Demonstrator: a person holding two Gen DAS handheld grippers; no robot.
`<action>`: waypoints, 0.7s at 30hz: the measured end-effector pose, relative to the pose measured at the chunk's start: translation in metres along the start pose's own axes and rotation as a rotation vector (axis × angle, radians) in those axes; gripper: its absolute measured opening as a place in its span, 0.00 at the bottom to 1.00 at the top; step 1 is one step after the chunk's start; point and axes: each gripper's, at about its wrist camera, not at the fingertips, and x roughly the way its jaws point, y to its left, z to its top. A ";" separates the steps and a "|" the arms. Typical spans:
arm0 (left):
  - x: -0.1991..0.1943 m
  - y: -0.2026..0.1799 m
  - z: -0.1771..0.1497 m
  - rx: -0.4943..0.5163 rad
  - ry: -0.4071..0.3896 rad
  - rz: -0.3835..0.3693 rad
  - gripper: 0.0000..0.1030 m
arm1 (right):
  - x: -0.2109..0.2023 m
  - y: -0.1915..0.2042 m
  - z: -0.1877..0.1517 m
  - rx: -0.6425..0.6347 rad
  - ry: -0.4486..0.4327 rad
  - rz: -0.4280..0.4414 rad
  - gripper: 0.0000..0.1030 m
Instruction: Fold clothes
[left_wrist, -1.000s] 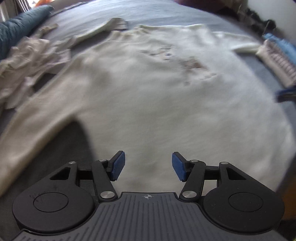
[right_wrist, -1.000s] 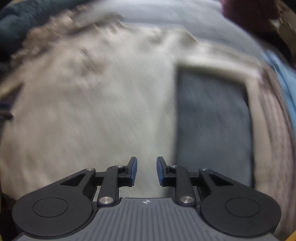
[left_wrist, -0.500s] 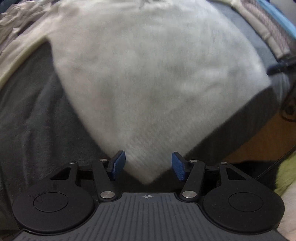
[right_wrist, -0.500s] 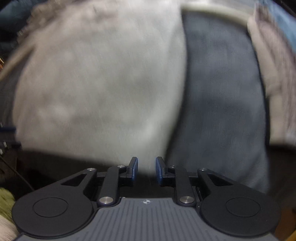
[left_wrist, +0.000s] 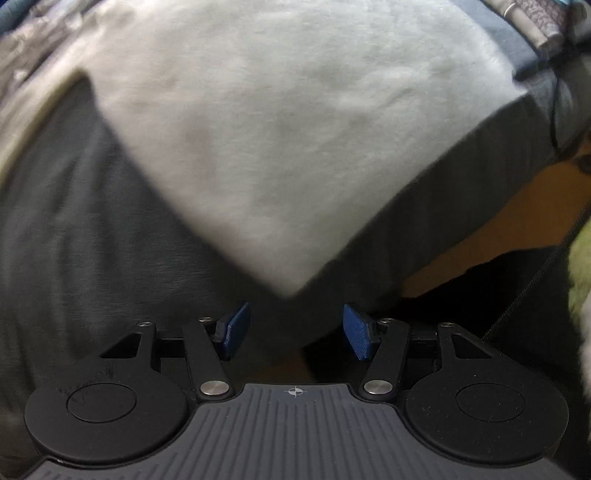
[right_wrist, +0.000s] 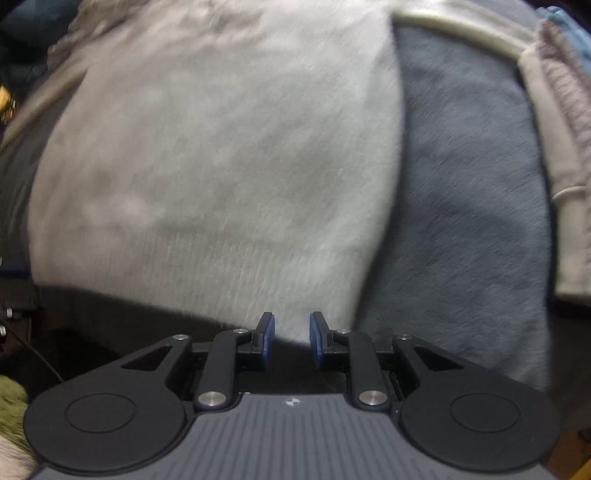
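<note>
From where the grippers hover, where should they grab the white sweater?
Take the white sweater at its two hem corners, coming straight down: left gripper on the pointed corner just ahead, right gripper on the hem edge between its pads. It lies flat on the grey blanket.

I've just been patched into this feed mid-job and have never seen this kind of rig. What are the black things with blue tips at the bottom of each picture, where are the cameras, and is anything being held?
There is no robot arm here. A person holds a two-finger gripper in each hand, and each gripper carries a wide-angle camera looking forward along its fingers, so you get one picture per hand.

The left gripper points down at a bottom corner of a fluffy white sweater lying flat on a dark grey blanket. Its jaws stand open, and the corner lies just beyond the blue pads, not between them.

The right gripper is over the sweater's other bottom corner. Its pads stand close together with a narrow gap. The hem shows in that gap, but the pads do not seem to press on it.

Folded clothes lie at the right edge. Nothing is held yet.
</note>
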 end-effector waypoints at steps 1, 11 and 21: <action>-0.004 0.006 0.001 -0.008 -0.007 0.019 0.54 | -0.005 -0.001 0.009 0.001 -0.036 -0.008 0.21; -0.002 0.080 0.043 -0.121 -0.155 0.193 0.54 | 0.034 -0.022 0.030 0.025 -0.041 -0.055 0.17; 0.022 0.109 0.118 -0.119 -0.308 0.198 0.54 | 0.018 -0.037 0.135 0.015 -0.318 -0.092 0.18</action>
